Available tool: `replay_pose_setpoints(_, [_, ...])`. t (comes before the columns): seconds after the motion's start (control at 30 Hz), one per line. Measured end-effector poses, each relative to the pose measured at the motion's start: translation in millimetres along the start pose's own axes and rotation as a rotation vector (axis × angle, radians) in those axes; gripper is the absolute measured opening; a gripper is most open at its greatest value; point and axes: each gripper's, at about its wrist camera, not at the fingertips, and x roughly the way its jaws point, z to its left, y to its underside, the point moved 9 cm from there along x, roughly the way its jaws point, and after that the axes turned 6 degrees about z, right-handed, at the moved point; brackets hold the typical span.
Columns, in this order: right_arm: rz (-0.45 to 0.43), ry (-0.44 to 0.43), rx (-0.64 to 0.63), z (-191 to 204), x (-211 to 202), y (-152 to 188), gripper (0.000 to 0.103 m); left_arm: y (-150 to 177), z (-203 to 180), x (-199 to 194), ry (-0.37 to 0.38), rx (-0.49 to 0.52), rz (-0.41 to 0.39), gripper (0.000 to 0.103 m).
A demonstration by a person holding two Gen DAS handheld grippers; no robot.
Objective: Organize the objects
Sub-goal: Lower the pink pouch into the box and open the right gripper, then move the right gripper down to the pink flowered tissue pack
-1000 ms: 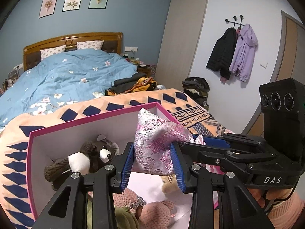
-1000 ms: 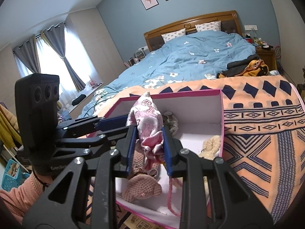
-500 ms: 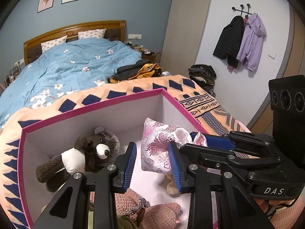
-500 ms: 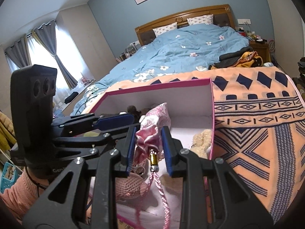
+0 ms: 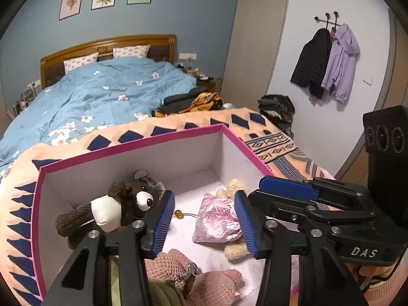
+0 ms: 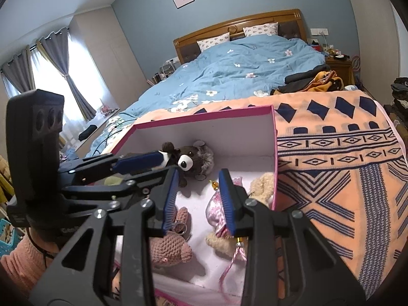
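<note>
The pink brocade pouch (image 5: 219, 219) lies on the white floor of the pink-edged box (image 5: 127, 148), resting partly on a cream plush toy (image 5: 233, 251), so the placing seems done and the step in hand is to let go cleanly. Both claws hang over the box. The left claw (image 5: 204, 223) is opening its jaws; the pouch shows between them but lower, and the pads do not press it. The right claw (image 6: 200, 201) is also opening, and nothing is gripped between its pads.

To do this well, I would open fully before lifting, then rise straight up, because the pouch has a cord with an amber bead (image 5: 178, 213) and a pink tassel (image 6: 233, 257) that could catch on a finger.

For room: the right wall of the box (image 6: 275, 153) is near the pouch, and the brown bear (image 5: 119, 209) leans close to the left finger of the left claw. The free way out is up, above the rim. The blanket (image 6: 344, 165) around the box is open
</note>
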Motion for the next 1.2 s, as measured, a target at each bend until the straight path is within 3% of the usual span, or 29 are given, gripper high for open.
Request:
replay_pose_setpoints(0.33, [-0.017,-0.024,-0.019,12,-22,18,0.037,16,-7,-32,0.023,0.018,-0.085,0.077])
replay_pose_setpoints(0.47, [-0.029,-0.034,-0.043,23,-35,28,0.047,29,-15,-51,0.011,0.038,-0.130,0.088])
replay_pose_setpoints(0.57, [-0.045,-0.049,-0.062,31,-50,37,0.055,38,-18,-68,0.010,0.046,-0.173,0.102])
replay_pose_setpoints(0.77, [-0.093,-0.064,-0.107,48,-87,60,0.070,58,-34,-97,0.044,0.071,-0.229,0.103])
replay_pose_setpoints(0.9, [-0.094,-0.050,-0.104,46,-102,80,0.072,79,-48,-103,0.034,0.117,-0.219,0.103])
replay_pose_setpoints(1.2, [0.023,0.019,0.019,10,-109,169,0.072,147,-69,-79,0.118,0.118,-0.069,0.103])
